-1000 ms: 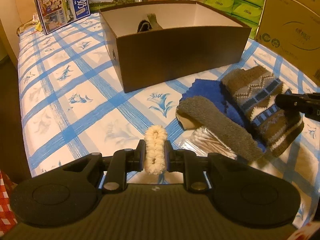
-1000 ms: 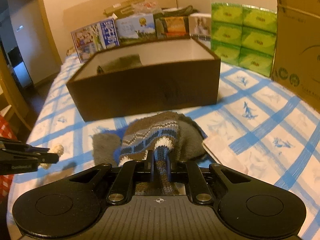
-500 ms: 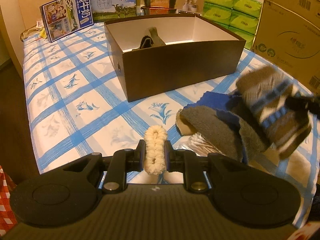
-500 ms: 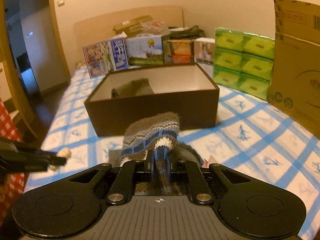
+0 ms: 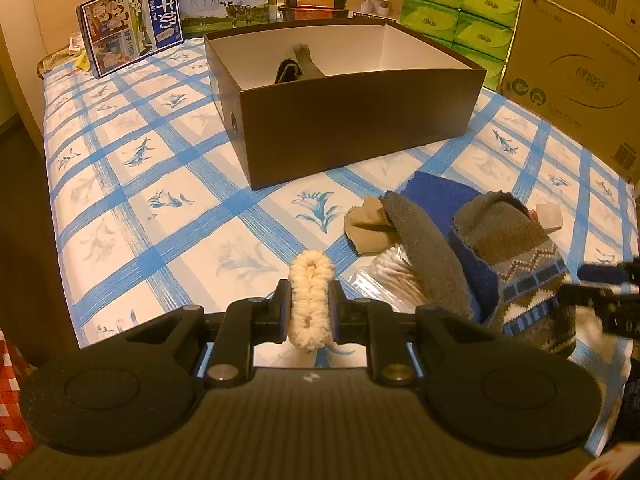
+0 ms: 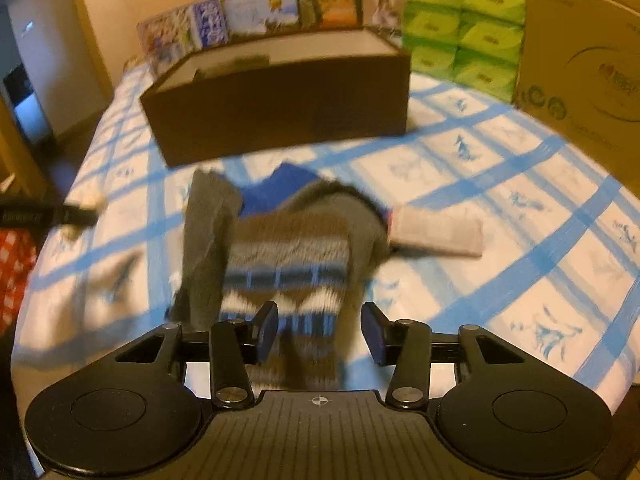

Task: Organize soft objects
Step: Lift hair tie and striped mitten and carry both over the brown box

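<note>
My left gripper (image 5: 310, 306) is shut on a cream fluffy hair tie (image 5: 310, 300) above the tablecloth. My right gripper (image 6: 318, 334) is open, just behind a patterned brown-and-blue knit sock (image 6: 288, 264) that lies on the pile; the sock also shows in the left wrist view (image 5: 520, 272). A grey sock (image 5: 432, 256) and a blue cloth (image 5: 440, 196) lie beside it. The dark brown box (image 5: 352, 120) stands beyond, with a dark soft item (image 5: 294, 68) inside. The right wrist view is blurred.
A bag of cotton swabs (image 5: 384, 272) and a beige paper scrap (image 5: 366, 228) lie under the pile. Milk cartons (image 5: 132, 28), green tissue packs (image 5: 456, 16) and a large cardboard box (image 5: 576, 64) line the back and right. The table edge (image 5: 60, 248) drops off at left.
My right gripper held the patterned sock lifted, then lowered and opened; the sock now lies on the pile. My left gripper keeps the hair tie and has risen slightly.
</note>
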Motion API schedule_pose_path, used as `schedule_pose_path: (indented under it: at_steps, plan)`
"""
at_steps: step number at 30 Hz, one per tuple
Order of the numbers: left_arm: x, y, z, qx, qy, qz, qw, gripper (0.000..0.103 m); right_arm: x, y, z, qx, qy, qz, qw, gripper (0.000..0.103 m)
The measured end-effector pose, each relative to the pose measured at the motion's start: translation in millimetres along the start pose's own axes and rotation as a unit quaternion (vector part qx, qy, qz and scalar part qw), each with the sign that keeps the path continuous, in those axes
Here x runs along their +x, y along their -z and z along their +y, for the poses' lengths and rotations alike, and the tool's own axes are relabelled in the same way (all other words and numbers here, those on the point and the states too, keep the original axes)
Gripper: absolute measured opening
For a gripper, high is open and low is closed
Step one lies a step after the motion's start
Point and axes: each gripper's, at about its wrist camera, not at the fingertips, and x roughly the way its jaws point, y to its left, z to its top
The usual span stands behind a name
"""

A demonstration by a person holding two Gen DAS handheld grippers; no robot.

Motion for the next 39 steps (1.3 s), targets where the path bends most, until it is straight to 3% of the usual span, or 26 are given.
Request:
schedule_pose_path:
  at_steps: [5, 6, 7, 9, 15, 23, 29, 39]
  plan:
    - [3.1, -0.7, -0.7, 0.001, 0.000, 0.003, 1.0000, 0.017, 19.5, -15.5, -1.2, -0.002, -0.005, -0.013, 1.000, 0.046]
    - [3.3, -0.8, -1.0, 0.001, 0.000, 0.003, 1.0000, 0.017, 24.5, -16.6, -1.4, -0.001, -0.007, -0.008, 1.000, 0.042]
    - [3.2, -0.8, -1.3, 0.002, 0.001, 0.003, 1.0000, 0.017, 27.3, -16.5, -1.3, -0.004, -0.008, -0.006, 1.000, 0.036]
    - [2.9, -0.5, -1.0, 0.002, 0.000, 0.003, 1.0000, 0.017, 28.6, -14.6, 1.9, -0.023, -0.005, -0.006, 1.000, 0.010]
    - [1.2, -0.5, 0.0, -0.001, -0.002, 0.001, 1.0000, 0.017, -8.8, -5.6, 10.2, -0.062, -0.002, -0.062, 0.996, 0.009]
    - [-13.6, -7.1, -1.8, 0.002, 0.003, -0.018, 0.9998, 0.017, -70.4, -29.5, -7.5, -0.007, -0.009, -0.138, 0.990, 0.008]
    - [-26.9, -20.6, -3.5, 0.008, 0.011, -0.035, 0.9993, 0.017, -91.7, -48.7, -10.4, -0.002, -0.008, -0.156, 0.988, 0.008]
    - [-36.6, -59.0, -9.4, 0.030, 0.014, -0.071, 0.9969, 0.017, -84.4, -76.5, -4.8, -0.010, -0.030, -0.160, 0.987, 0.008]
